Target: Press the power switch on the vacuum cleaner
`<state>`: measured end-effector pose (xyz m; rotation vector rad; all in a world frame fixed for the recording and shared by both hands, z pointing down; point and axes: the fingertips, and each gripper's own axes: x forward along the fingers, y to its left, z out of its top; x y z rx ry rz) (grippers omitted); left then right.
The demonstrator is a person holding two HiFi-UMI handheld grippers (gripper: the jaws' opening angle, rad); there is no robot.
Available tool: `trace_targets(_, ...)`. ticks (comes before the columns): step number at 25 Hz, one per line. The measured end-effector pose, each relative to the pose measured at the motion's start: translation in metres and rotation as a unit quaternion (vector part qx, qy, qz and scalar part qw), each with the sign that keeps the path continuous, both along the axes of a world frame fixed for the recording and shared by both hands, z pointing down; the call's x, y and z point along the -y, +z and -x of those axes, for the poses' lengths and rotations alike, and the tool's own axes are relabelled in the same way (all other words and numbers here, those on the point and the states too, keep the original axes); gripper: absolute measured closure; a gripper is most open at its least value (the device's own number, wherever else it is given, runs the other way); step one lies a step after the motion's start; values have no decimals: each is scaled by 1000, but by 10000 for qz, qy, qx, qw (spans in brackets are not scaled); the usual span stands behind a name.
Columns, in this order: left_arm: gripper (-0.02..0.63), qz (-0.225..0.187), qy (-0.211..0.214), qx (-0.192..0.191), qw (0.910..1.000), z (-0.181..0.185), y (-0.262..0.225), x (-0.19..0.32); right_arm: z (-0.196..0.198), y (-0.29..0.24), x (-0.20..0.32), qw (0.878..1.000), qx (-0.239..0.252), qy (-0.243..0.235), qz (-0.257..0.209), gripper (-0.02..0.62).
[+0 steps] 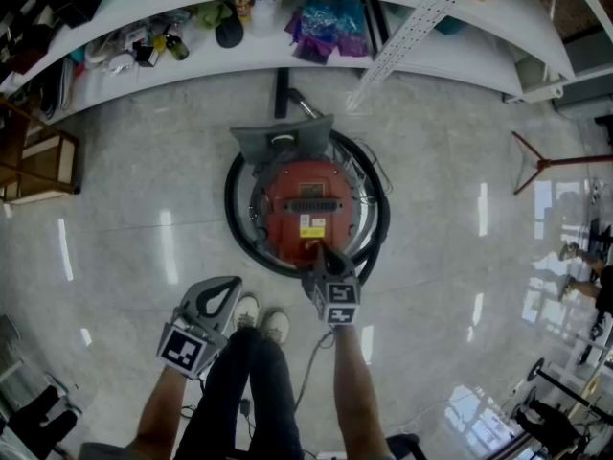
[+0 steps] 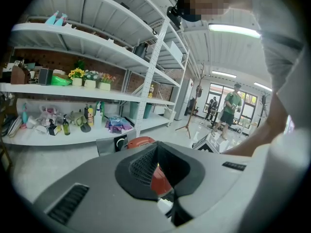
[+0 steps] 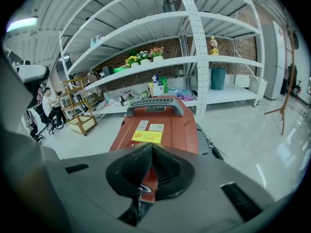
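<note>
Now at the vacuum cleaner (image 1: 306, 195).
My right gripper (image 1: 318, 257), jaws together, points at its red top just ahead; left gripper (image 1: 230, 287) likewise closed.

Bare floor (image 1: 460, 171) flanks the vacuum cleaner (image 1: 308, 199); shelving (image 1: 287, 57) stands behind.

A pale, glossy floor (image 1: 460, 161) is seen, with lights reflected in it as bright streaks. White tiered shelving (image 3: 146, 67) on perforated uprights (image 3: 197, 47) is set against a red brick wall (image 3: 238, 45) and loaded with bottles (image 2: 65, 125) and potted flowers (image 3: 143, 56). A wooden rack (image 3: 80, 113) is placed at one end, a coat stand (image 3: 285, 96) at the other. A strip light (image 2: 233, 30) is fixed overhead, and glazed doors (image 2: 252, 103) are lit by daylight
</note>
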<state>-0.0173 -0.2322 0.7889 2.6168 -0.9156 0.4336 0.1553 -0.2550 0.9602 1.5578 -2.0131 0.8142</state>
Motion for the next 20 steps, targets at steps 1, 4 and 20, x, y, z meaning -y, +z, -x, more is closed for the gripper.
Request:
trace_targets(1,598,-15,3,-1,10000,0,-2,0,-1,1,-1,10000,-2,15,12,592)
trace_targets(4,600,-32,-18,6,10000,1,-7,2,-5,-3,-1,10000,5,70,-27,592)
trace_targets(20,598,-170,-4,-23,9999,0,-47,2,0,-73,-1,9991,97,83,-402,592)
